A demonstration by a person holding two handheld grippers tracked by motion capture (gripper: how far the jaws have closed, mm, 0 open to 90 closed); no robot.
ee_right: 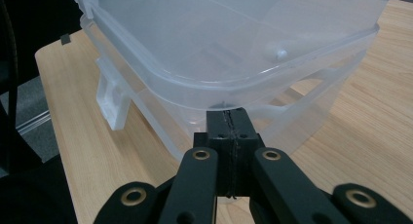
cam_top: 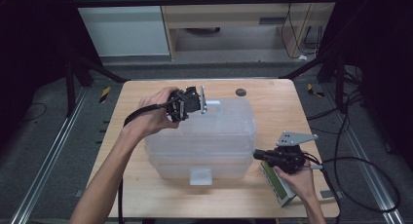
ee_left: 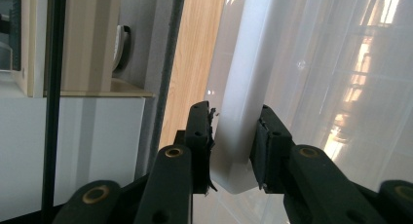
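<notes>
Gripping the far latch tab of the clear plastic box, the left gripper has its jaws either side of that white flap: the left pad presses it, the right sits against or just off it. By the look of it, this hold is meant to swing the latch on the far side. Largest thing here is the wooden table; the box sits about mid-table, lid on, a second latch hanging at its near side. Right gripper has its jaws pressed together on nothing, tips against the box's right end just under the lid rim, probably to brace it against sliding. Beside that hand lies a small green-edged device on the table's near right corner
</notes>
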